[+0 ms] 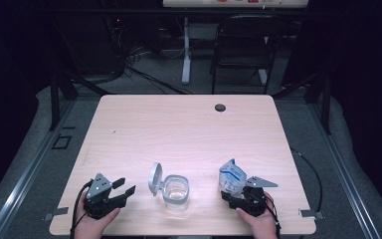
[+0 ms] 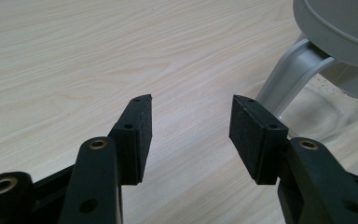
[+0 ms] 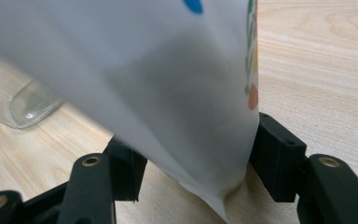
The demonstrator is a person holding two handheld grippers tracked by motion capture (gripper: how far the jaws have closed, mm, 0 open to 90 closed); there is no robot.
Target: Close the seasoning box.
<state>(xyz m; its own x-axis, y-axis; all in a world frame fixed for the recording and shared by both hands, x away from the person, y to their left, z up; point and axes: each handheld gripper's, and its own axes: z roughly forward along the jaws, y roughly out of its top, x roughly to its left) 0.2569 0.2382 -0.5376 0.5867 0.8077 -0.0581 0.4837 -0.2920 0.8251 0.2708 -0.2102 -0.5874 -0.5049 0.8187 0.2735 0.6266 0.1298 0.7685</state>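
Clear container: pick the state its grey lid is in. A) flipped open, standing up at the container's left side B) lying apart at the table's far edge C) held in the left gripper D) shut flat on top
A: in the high view the grey lid stands hinged open at the left side of the clear container, and the left gripper holds nothing.

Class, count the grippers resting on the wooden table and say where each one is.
2. The left gripper sits left of the clear container. The right gripper sits right of it, its jaws around a white and blue pouch.

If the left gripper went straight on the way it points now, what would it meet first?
Probably the open container: the left gripper, jaws open and holding nothing, points toward its raised lid and hinge. It might just pass the near side; depth is unclear.
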